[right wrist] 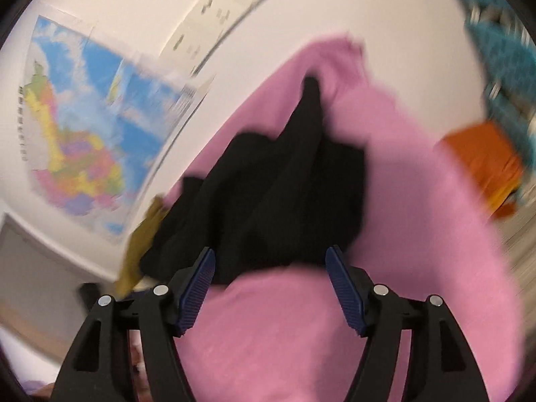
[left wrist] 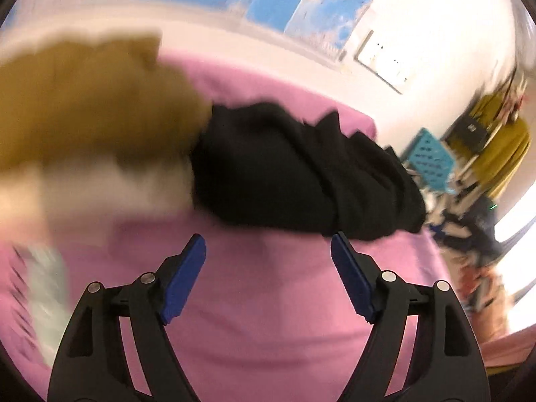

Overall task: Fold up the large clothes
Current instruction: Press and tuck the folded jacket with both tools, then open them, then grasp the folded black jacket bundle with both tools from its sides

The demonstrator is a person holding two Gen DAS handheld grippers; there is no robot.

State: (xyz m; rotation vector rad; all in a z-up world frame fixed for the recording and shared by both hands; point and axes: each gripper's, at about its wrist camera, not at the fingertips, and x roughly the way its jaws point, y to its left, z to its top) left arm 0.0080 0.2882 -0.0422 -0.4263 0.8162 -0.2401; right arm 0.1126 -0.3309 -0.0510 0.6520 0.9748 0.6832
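1. The black garment (left wrist: 301, 171) lies crumpled in a heap on the pink sheet (left wrist: 261, 301), not yet spread or folded; a mustard-brown garment (left wrist: 87, 100), badly blurred, sits just beside it on its left in the left wrist view, and I cannot tell whether the two touch.
2. The left gripper (left wrist: 268, 261) has its jaws spread wide with nothing between them, just short of the near edge of the black heap; the right gripper (right wrist: 269, 268) is likewise spread and empty, its tips at the heap's near edge.
3. Judged from this, the step in hand is the approach to pick up the black garment; folding itself looks not yet begun.
4. The next move seems to call for finding two edges or corners in the heap, one per gripper, closing on single layers, then lifting and spreading it flat on the sheet; the dark folds hide the seams, so the choice of grip point is the hard part.
5. Writing: a coloured wall map (right wrist: 87, 127) and a pale wall chart (right wrist: 221, 10) show marks, but blur leaves nothing readable; no brand or label is visible on the clothes.
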